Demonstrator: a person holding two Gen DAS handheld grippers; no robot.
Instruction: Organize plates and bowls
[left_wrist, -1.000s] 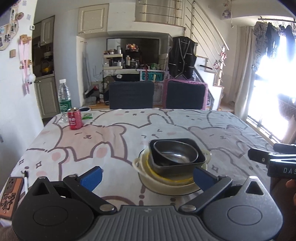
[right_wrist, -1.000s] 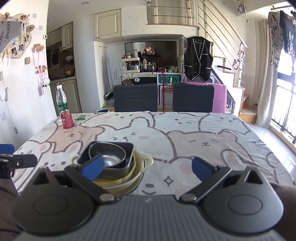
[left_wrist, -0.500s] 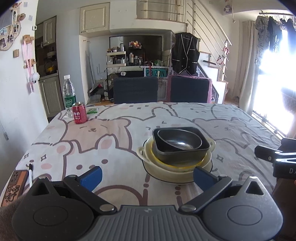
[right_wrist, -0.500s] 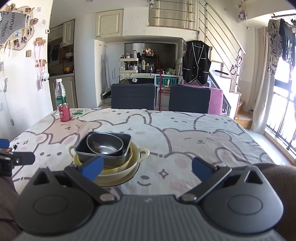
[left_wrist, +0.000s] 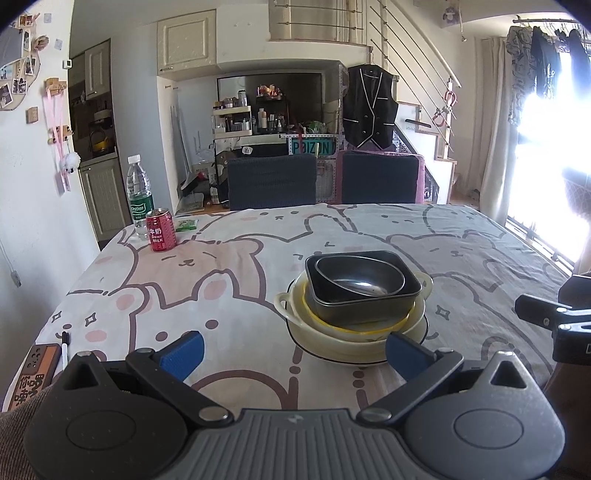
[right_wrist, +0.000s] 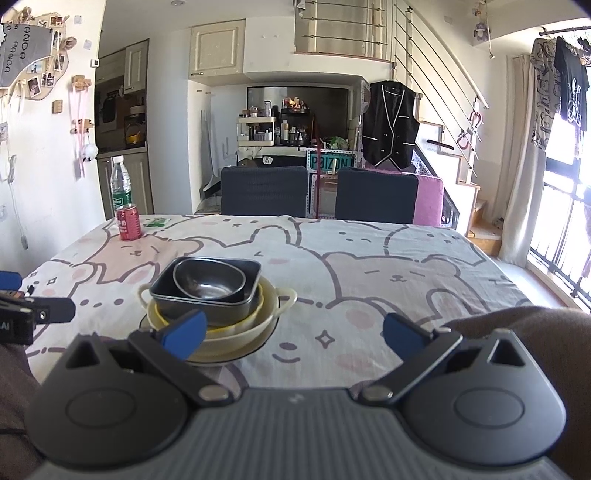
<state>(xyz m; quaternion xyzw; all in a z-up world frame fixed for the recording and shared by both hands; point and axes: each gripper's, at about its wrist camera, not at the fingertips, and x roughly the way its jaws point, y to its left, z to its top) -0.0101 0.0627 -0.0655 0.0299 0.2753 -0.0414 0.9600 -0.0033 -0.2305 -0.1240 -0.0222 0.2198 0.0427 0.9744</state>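
A stack of dishes stands on the table: a round metal bowl (left_wrist: 360, 275) inside a dark square bowl (left_wrist: 364, 299), on a yellow dish and a cream two-handled bowl (left_wrist: 354, 334), all on a plate. The stack also shows in the right wrist view (right_wrist: 210, 291). My left gripper (left_wrist: 293, 350) is open and empty, near the table's front edge, just short of the stack. My right gripper (right_wrist: 293, 330) is open and empty, to the right of the stack at the front edge.
A red can (left_wrist: 160, 229), a water bottle (left_wrist: 139, 195) and a green packet (left_wrist: 185, 224) stand at the far left corner. A phone (left_wrist: 33, 371) and a pen (left_wrist: 65, 346) lie at the near left edge. Two dark chairs (left_wrist: 271, 182) stand behind the table.
Both grippers have drawn back and risen a little from the stack, so it sits farther away in both views. The dishes have not moved.
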